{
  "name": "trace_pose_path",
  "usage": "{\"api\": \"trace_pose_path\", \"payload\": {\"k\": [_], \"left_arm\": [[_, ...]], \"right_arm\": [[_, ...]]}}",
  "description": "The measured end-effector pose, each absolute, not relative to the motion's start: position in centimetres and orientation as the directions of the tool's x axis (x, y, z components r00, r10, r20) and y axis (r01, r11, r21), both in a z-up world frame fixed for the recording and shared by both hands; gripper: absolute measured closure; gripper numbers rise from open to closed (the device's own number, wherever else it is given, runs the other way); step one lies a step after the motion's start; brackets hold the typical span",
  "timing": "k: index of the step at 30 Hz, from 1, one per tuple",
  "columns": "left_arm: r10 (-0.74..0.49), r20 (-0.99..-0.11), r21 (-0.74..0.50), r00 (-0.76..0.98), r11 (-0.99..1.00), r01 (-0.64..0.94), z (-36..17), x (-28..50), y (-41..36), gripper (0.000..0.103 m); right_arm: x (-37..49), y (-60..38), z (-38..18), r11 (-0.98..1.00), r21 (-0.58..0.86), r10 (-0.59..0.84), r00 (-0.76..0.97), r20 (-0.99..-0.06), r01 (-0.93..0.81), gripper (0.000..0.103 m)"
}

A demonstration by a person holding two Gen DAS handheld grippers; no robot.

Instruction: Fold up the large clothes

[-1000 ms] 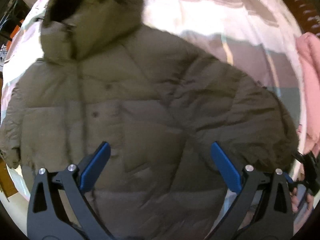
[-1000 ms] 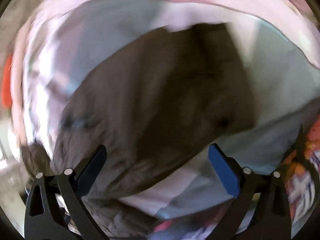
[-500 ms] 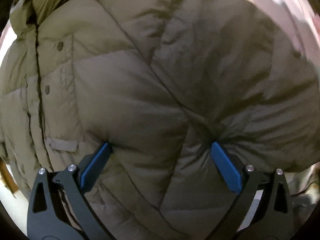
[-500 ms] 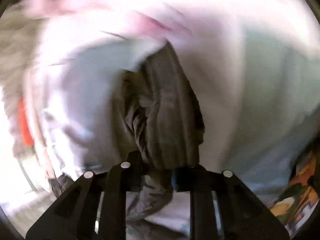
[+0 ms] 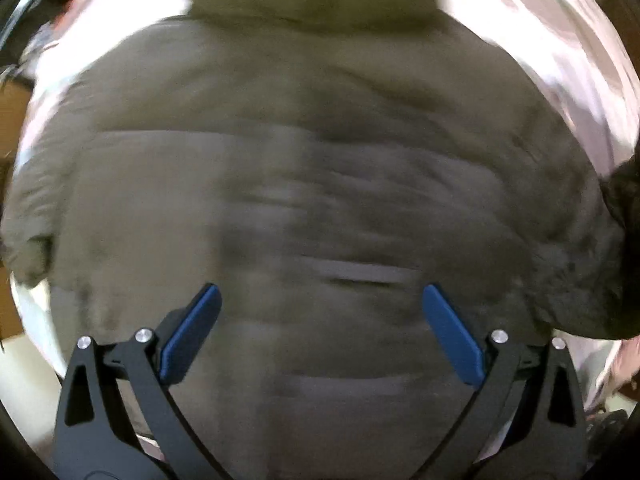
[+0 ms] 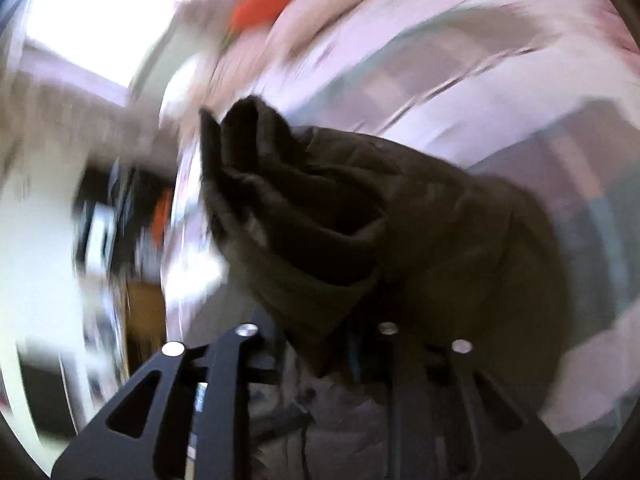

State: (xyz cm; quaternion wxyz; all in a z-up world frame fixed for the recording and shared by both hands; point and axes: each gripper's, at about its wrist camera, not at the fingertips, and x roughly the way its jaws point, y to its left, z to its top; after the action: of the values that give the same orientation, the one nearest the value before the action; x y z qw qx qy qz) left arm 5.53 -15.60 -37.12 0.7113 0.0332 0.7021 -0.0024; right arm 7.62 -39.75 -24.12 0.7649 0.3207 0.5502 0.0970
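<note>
A home bedroom, it seems: a puffy jacket (image 5: pixel 320 184) lies spread on a bed (image 6: pixel 500 92) with pink, grey and pale green patchwork bedding; beyond is blurred.

the left tongs (image 5: pixel 320 332) have black, truss-like arms with triangular cut-outs, bright round silver screws at the joints, and flat blue pads (image 5: pixel 191 336) lining each finger. the right tongs (image 6: pixel 352 344) share the black frame and silver screws, with only a sliver of blue visible.
</note>
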Motion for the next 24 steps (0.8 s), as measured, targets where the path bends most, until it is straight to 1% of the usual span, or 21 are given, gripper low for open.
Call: {"api": "trace_pose_path", "payload": {"k": [1, 2, 3, 4, 5, 6, 7, 8, 11, 12, 14, 15, 17, 18, 21, 22, 23, 24], "left_arm": [[0.064, -0.997, 0.065, 0.030, 0.998, 0.018, -36.6, 5.7, -13.1, 0.002], [0.078, -0.996, 0.078, 0.037, 0.997, -0.001, -36.4, 5.7, -11.6, 0.002], [0.097, -0.994, 0.095, 0.046, 0.995, -0.037, -36.1, 6.0, -8.8, 0.002], [0.102, -0.994, 0.099, 0.048, 0.993, -0.059, -36.0, 6.1, -7.1, 0.002], [0.101, -0.994, 0.097, 0.045, 0.991, -0.087, -35.9, 6.4, -5.1, 0.002], [0.095, -0.995, 0.090, 0.042, 0.990, -0.105, -36.1, 6.4, -4.3, 0.002], [0.078, -0.996, 0.073, 0.037, 0.989, -0.127, -36.5, 6.5, -3.2, 0.002], [0.056, -0.998, 0.051, 0.033, 0.988, -0.144, -36.7, 6.6, -2.5, 0.002], [0.015, -1.000, 0.011, 0.027, 0.990, -0.142, -36.3, 6.9, -0.3, 0.002], [-0.006, -1.000, -0.009, 0.024, 0.992, -0.125, -36.6, 7.2, -0.6, 0.002], [-0.046, -0.999, -0.047, 0.020, 0.995, -0.082, -36.2, 9.6, -1.0, 0.002], [-0.057, -0.998, -0.059, 0.019, 0.996, -0.069, -36.5, 10.1, -1.8, 0.002], [-0.107, -0.994, -0.107, 0.018, 0.994, -0.037, -37.3, 11.7, -3.9, 0.002], [-0.144, -0.990, -0.144, 0.011, 0.990, -0.008, -38.1, 13.1, -5.6, 0.002], [-0.165, -0.986, -0.165, -0.003, 0.985, 0.055, -39.6, 15.8, -9.2, 0.002], [-0.172, -0.985, -0.173, -0.014, 0.982, 0.075, -40.0, 16.3, -10.9, 0.005], [-0.192, -0.981, -0.193, -0.018, 0.977, 0.096, -40.7, 17.2, -12.0, 0.038], [-0.226, -0.973, -0.230, -0.045, 0.968, 0.101, -41.4, 17.7, -12.5, 0.083]], "right_arm": [[9.0, -36.7, -25.4, 0.808, 0.570, 0.513, 0.297, -0.805, 0.151, 0.046], [9.1, -33.5, -25.9, 0.831, 0.549, 0.516, 0.241, -0.822, 0.091, 0.043], [8.8, -32.5, -26.2, 0.834, 0.548, 0.521, 0.230, -0.822, 0.069, 0.043], [8.4, -31.5, -26.3, 0.832, 0.552, 0.526, 0.224, -0.820, 0.066, 0.036], [8.0, -31.2, -26.3, 0.828, 0.554, 0.525, 0.225, -0.821, 0.086, 0.025], [7.0, -31.5, -26.3, 0.824, 0.556, 0.522, 0.231, -0.821, 0.112, 0.021], [5.3, -31.9, -26.8, 0.819, 0.556, 0.517, 0.236, -0.822, 0.143, 0.015], [4.0, -33.2, -27.2, 0.807, 0.555, 0.510, 0.238, -0.827, 0.202, 0.013], [0.7, -34.8, -27.6, 0.788, 0.526, 0.471, 0.237, -0.850, 0.319, 0.012], [0.6, -34.5, -27.8, 0.795, 0.497, 0.438, 0.237, -0.867, 0.347, 0.012], [-1.3, -36.4, -28.4, 0.810, 0.393, 0.327, 0.222, -0.919, 0.436, 0.012], [-2.0, -37.3, -28.7, 0.815, 0.349, 0.284, 0.205, -0.936, 0.463, 0.012], [-3.4, -39.2, -29.5, 0.830, 0.209, 0.172, 0.119, -0.978, 0.517, 0.012], [-4.3, -40.3, -29.5, 0.828, 0.174, 0.146, 0.094, -0.985, 0.534, 0.013], [-6.7, -40.9, -29.7, 0.827, 0.151, 0.138, 0.064, -0.988, 0.542, 0.012], [-6.7, -41.0, -29.8, 0.836, 0.127, 0.122, 0.045, -0.992, 0.534, 0.013], [-5.8, -40.0, -30.3, 0.842, 0.111, 0.108, 0.036, -0.993, 0.529, 0.013], [-5.5, -39.9, -30.3, 0.844, 0.106, 0.106, 0.031, -0.994, 0.526, 0.013]]}}
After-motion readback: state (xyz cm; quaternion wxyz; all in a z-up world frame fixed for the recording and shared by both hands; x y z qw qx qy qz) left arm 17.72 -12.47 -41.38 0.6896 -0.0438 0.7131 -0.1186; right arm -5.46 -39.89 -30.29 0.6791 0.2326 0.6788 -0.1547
